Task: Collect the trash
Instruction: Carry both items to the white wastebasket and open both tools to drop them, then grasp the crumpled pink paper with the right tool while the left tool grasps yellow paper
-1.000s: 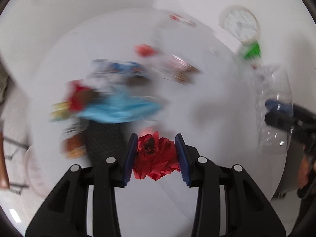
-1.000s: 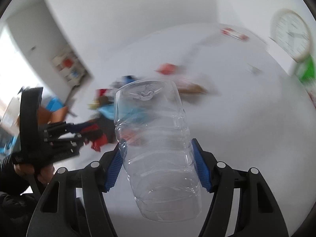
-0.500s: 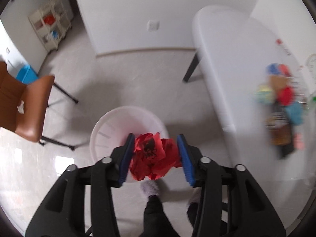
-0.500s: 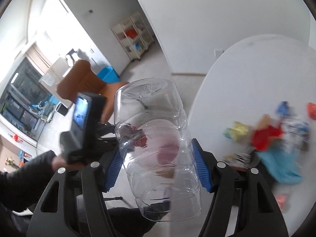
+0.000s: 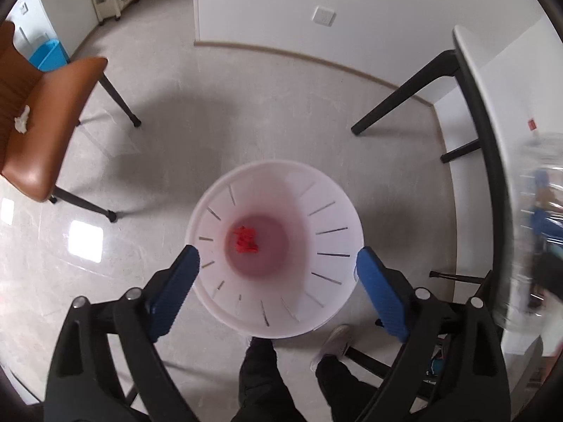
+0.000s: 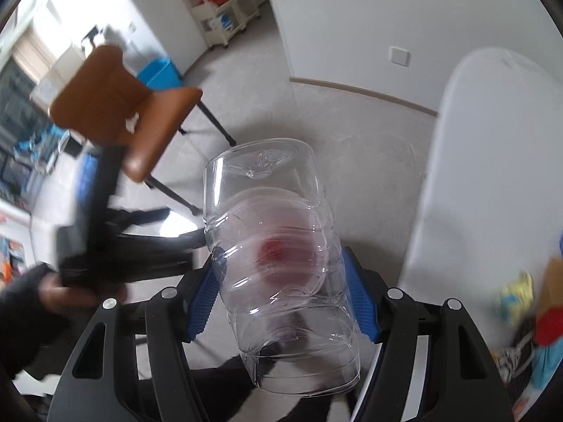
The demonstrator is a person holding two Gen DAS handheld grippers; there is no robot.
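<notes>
Left wrist view: left gripper (image 5: 278,263), jaws just opened wide and empty, above a round white slotted bin (image 5: 337,211); crumpled red paper (image 5: 246,240) lies inside. Brown chair (image 5: 31,112) nearby.

Right wrist view: right gripper (image 6: 281,295) clamps a clear ribbed plastic bottle (image 6: 278,246); white table (image 6: 471,176) alongside.

Glossy pale floor (image 5: 218,81), white walls (image 5: 369,3), brown chair (image 5: 38,105), cream shelving (image 6: 225,3), white table (image 6: 468,161).

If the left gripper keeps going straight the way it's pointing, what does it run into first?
Most likely the white bin. The left gripper has just been opening, nothing is between its jaws, and it points down into the bin's mouth. Going on, it would probably reach the floor of the bin, where the red crumpled paper lies; depth is unclear.
</notes>
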